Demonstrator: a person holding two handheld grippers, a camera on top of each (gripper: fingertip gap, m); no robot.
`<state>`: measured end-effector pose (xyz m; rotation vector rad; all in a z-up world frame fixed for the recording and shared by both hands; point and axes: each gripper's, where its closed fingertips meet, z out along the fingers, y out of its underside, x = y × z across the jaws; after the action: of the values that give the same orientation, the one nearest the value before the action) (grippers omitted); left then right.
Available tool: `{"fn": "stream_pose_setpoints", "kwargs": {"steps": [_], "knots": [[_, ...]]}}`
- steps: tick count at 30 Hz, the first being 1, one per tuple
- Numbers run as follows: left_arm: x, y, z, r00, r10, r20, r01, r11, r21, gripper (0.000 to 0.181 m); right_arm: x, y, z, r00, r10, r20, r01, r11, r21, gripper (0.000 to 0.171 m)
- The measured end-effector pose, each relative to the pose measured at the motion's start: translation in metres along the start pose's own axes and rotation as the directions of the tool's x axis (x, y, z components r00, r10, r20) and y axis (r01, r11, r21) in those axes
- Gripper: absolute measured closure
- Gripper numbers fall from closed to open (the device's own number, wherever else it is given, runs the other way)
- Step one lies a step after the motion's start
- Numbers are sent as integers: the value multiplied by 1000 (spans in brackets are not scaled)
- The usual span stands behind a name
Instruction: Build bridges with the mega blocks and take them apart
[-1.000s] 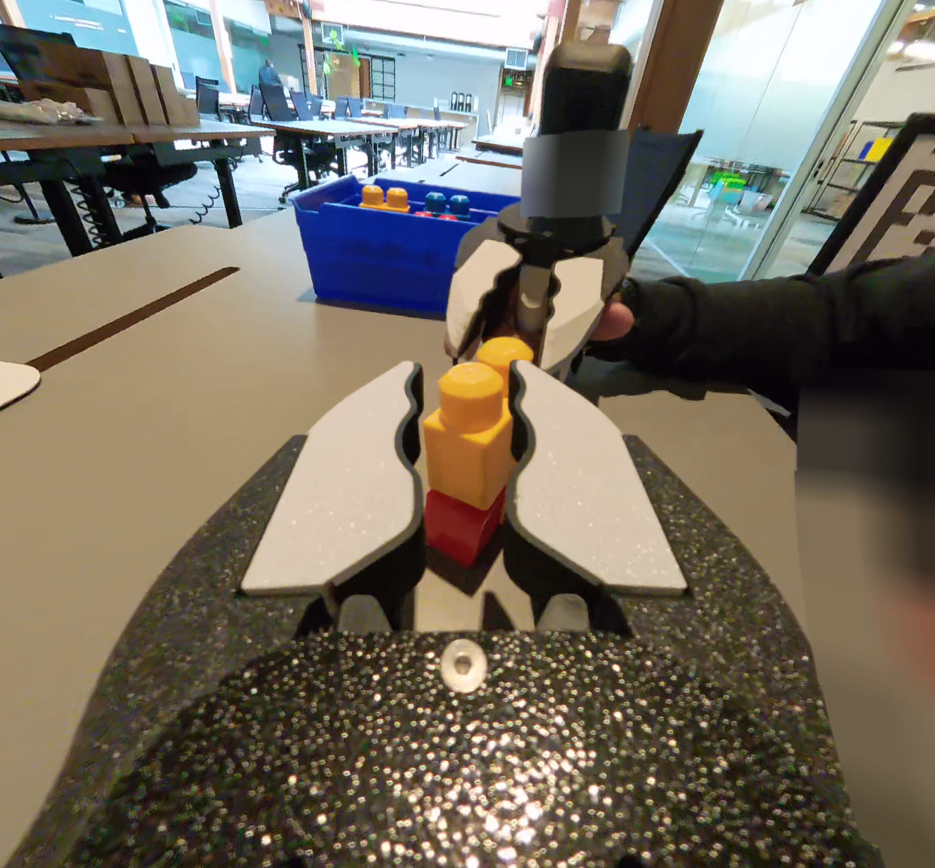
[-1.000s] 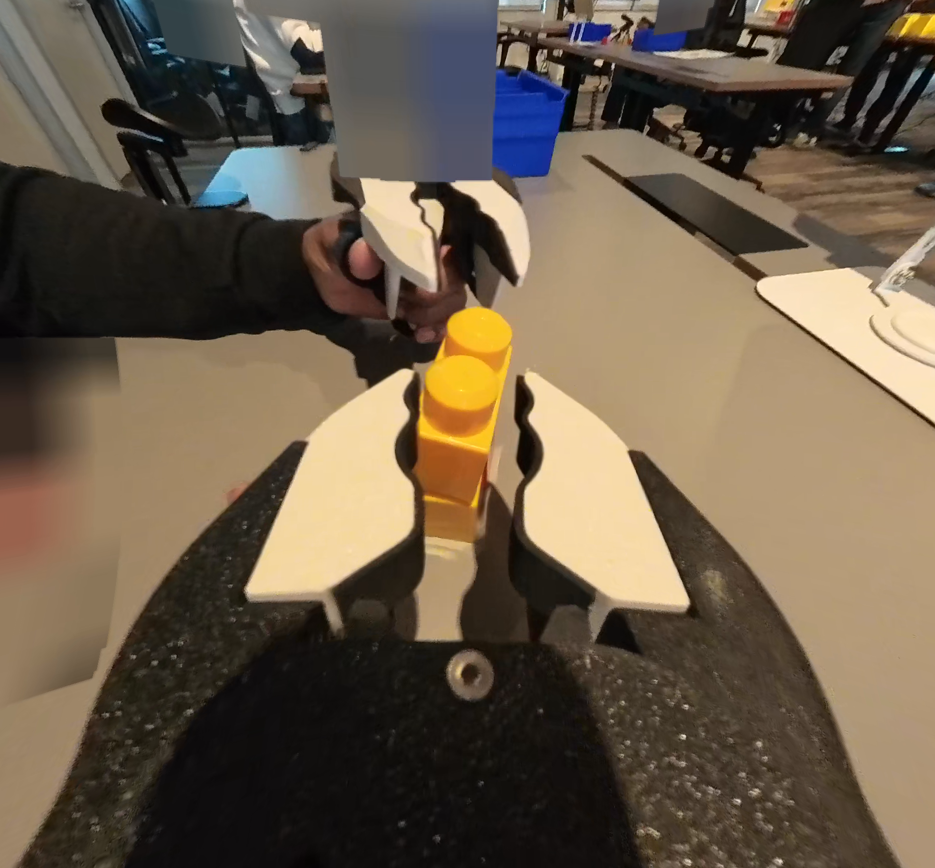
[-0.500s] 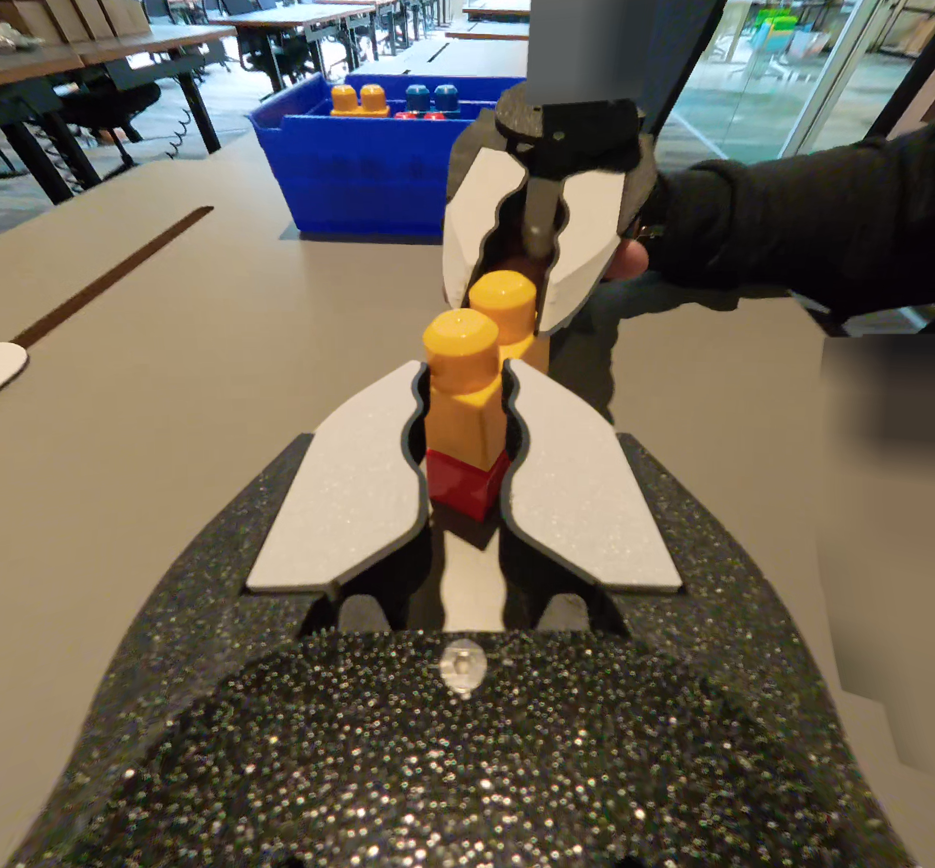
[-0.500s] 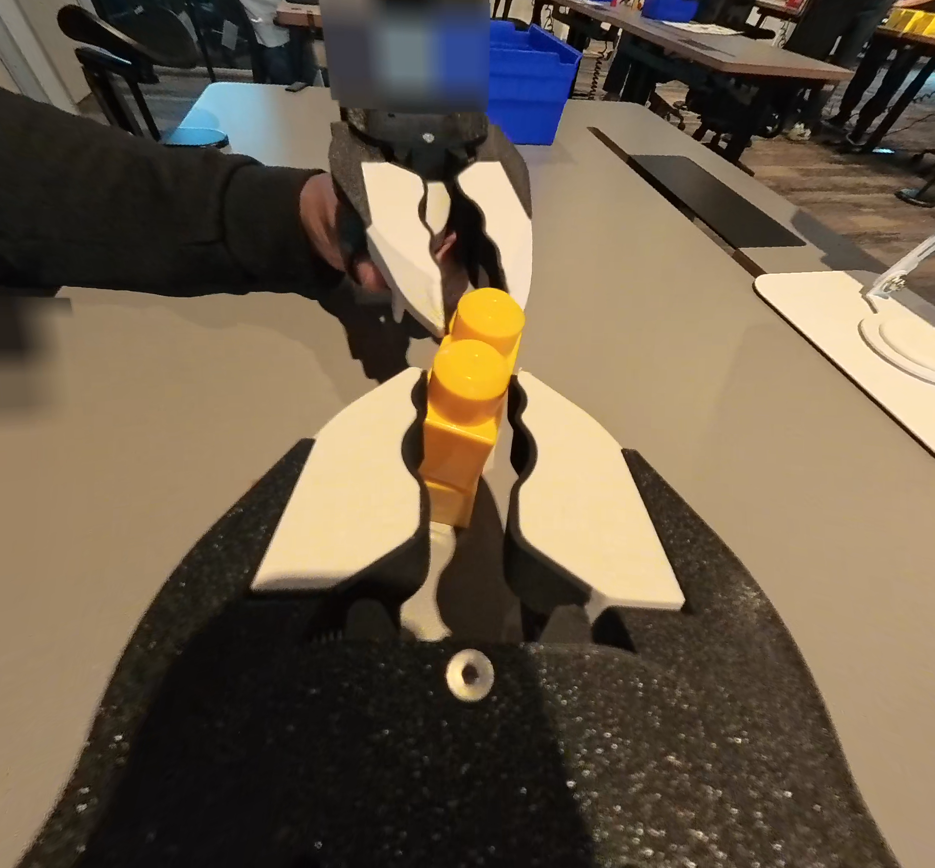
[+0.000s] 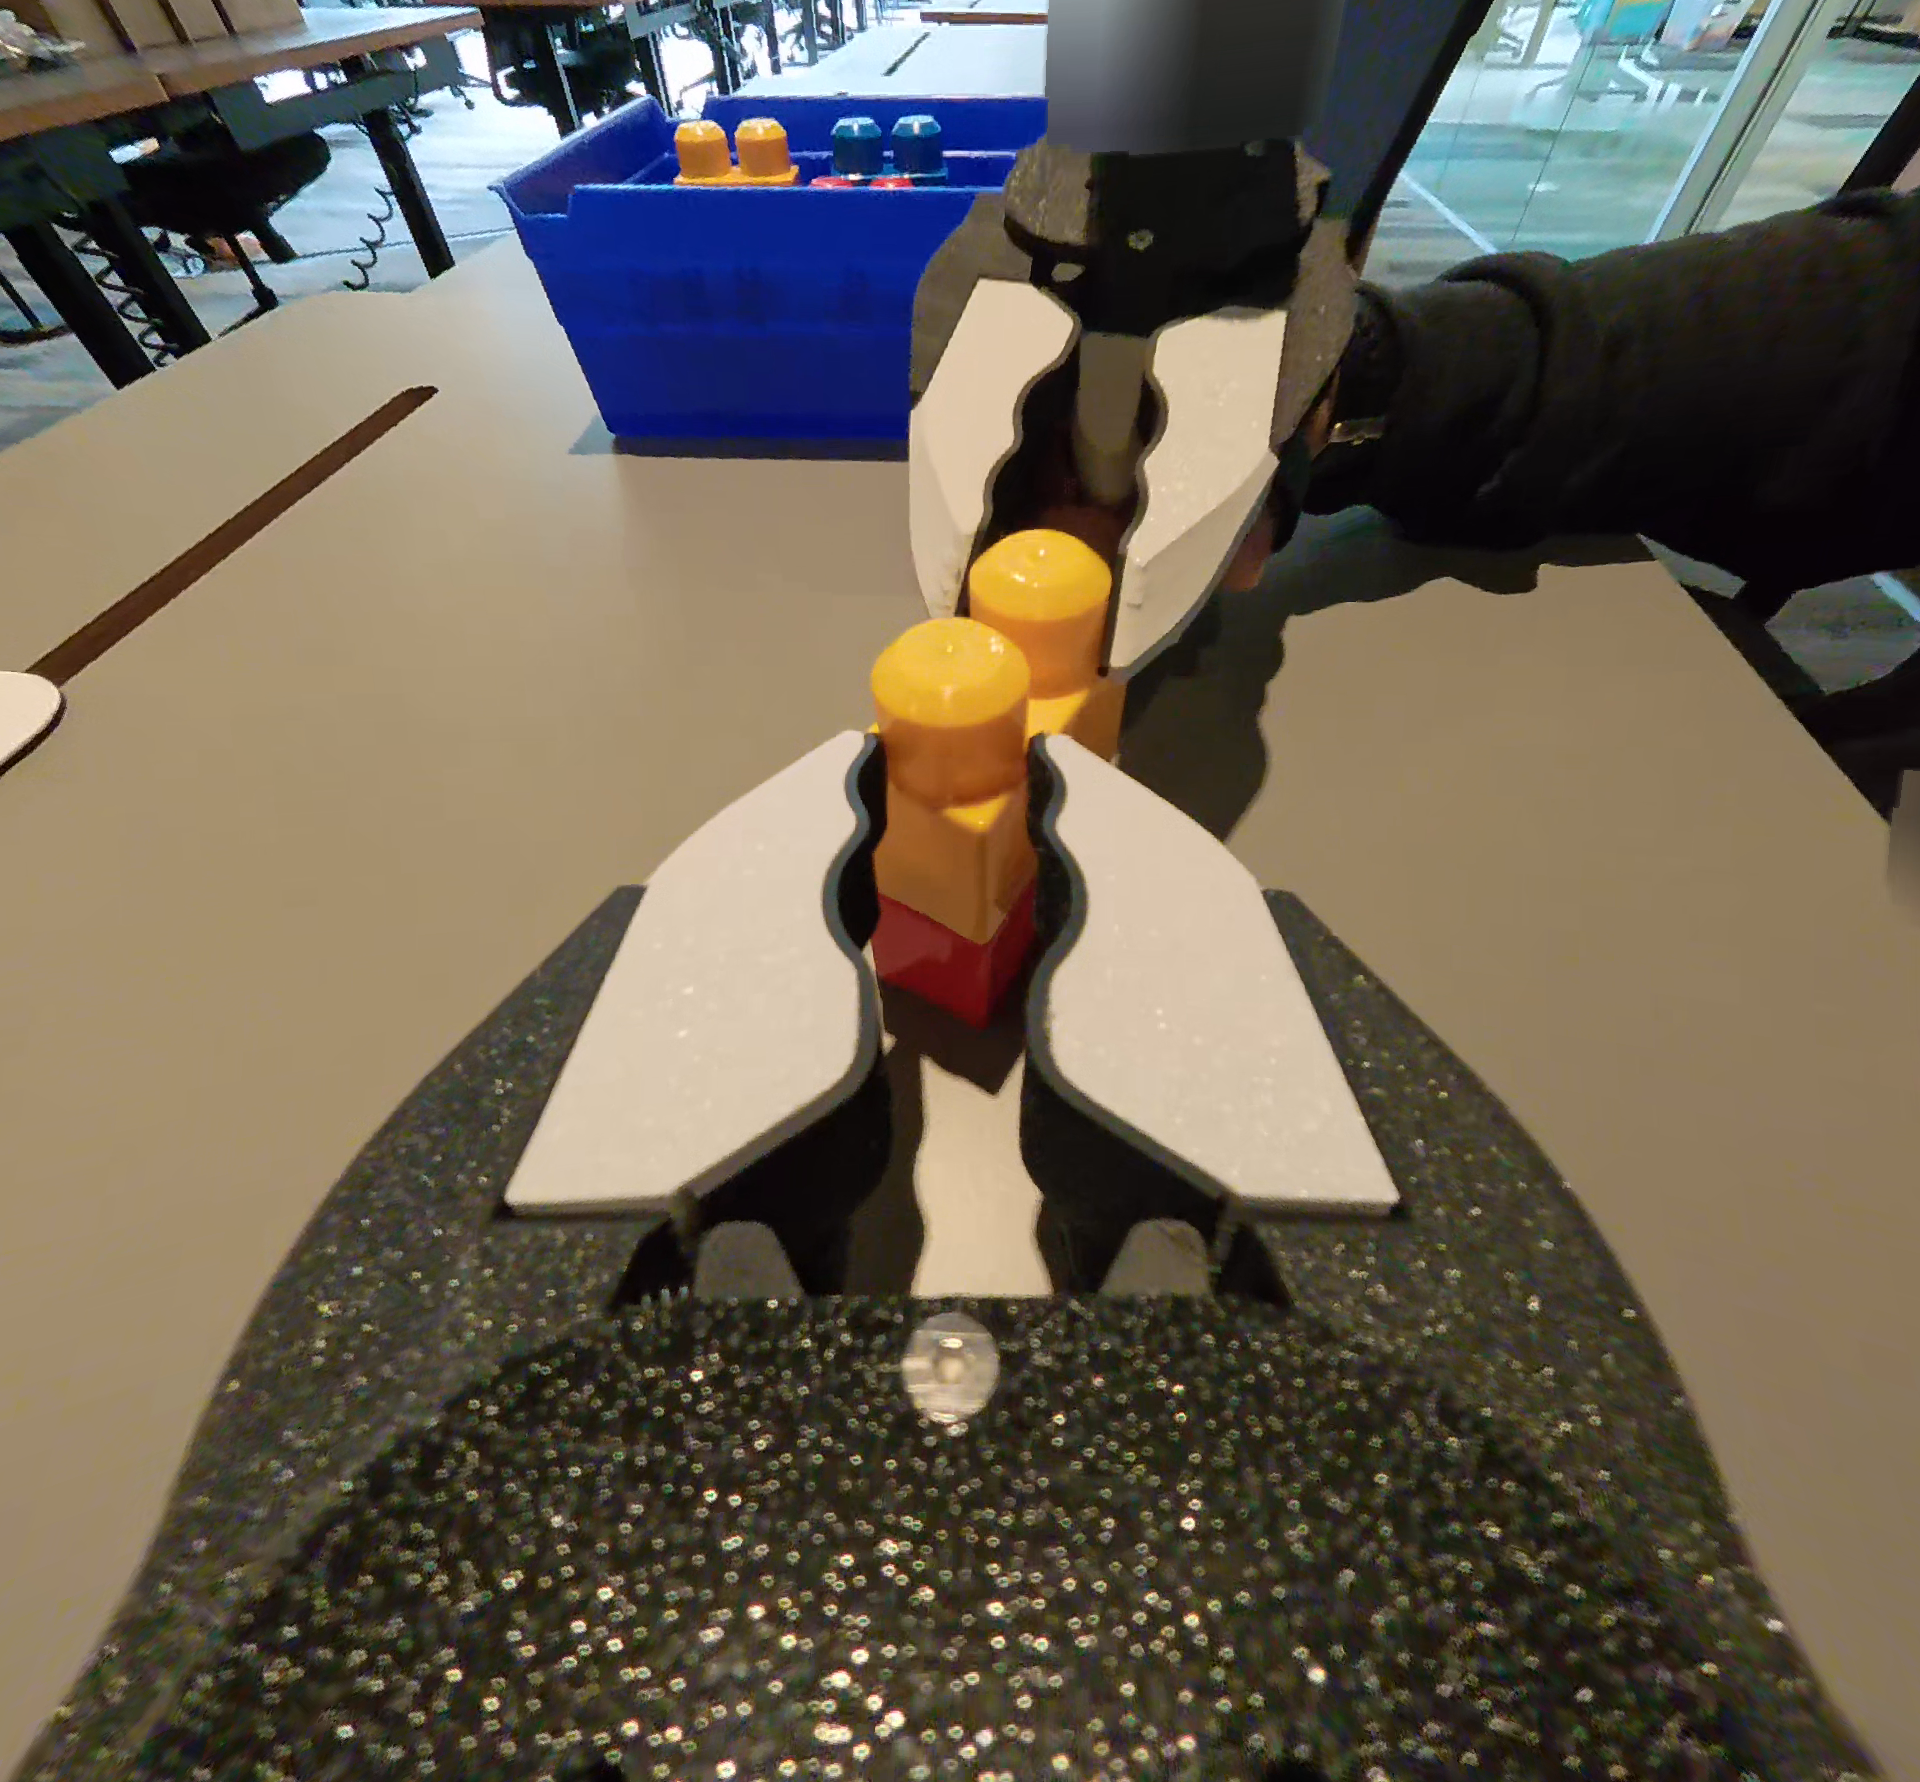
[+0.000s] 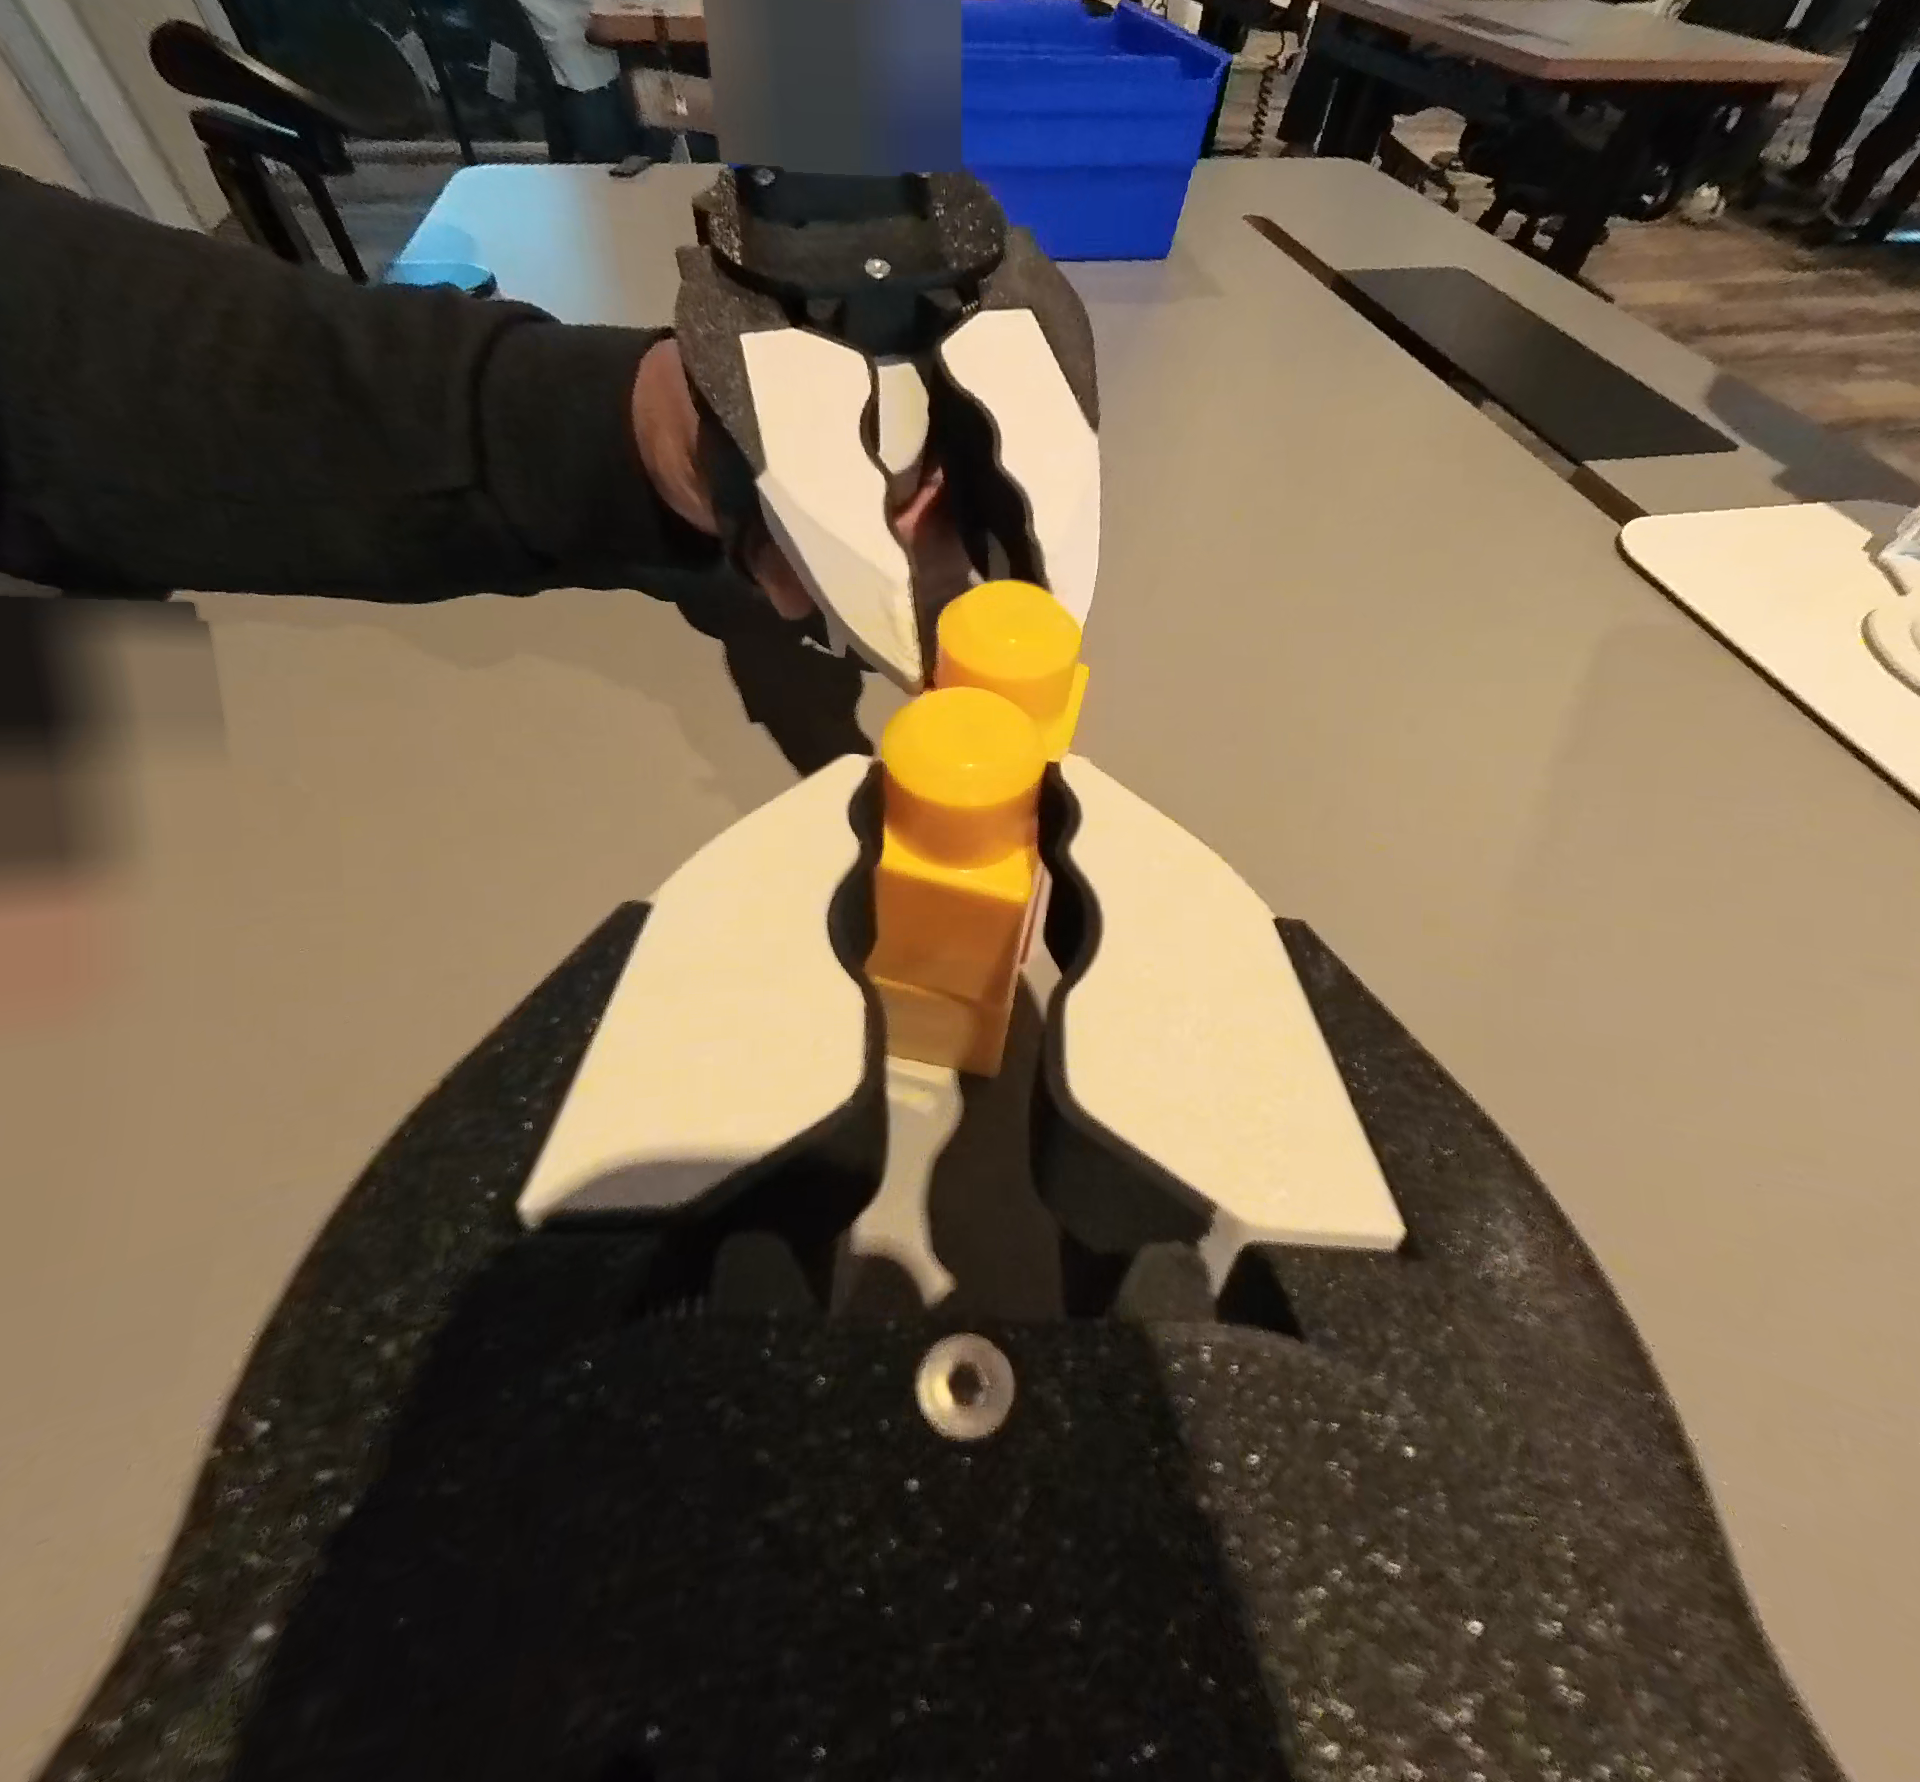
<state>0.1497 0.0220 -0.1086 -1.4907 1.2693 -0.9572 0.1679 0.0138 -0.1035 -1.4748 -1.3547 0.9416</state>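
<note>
Between both pairs of jaws sits the block bridge (image 5: 961, 797): the left gripper (image 5: 951, 859) clamps its red-footed end, the right gripper (image 6: 961, 885) its yellow-footed end. Its two-stud yellow top block (image 6: 977, 797) spans both legs, above the grey table (image 5: 416, 797).

Both grippers have tipped steeper, and the yellow block (image 5: 961, 802) is up off the table (image 5: 416, 797) now.
</note>
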Motion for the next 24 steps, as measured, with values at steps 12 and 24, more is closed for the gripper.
{"fn": "stream_pose_setpoints", "kwargs": {"steps": [12, 24], "knots": [[1, 1, 1, 1000, 4, 10, -4, 1000, -5, 155, 0, 2, -1, 999, 36, 13, -36, 999, 2, 141], [14, -1, -2, 1000, 0, -18, -1, 996, -85, 159, -12, 0, -4, 993, -21, 118, 14, 998, 59, 142]]}}
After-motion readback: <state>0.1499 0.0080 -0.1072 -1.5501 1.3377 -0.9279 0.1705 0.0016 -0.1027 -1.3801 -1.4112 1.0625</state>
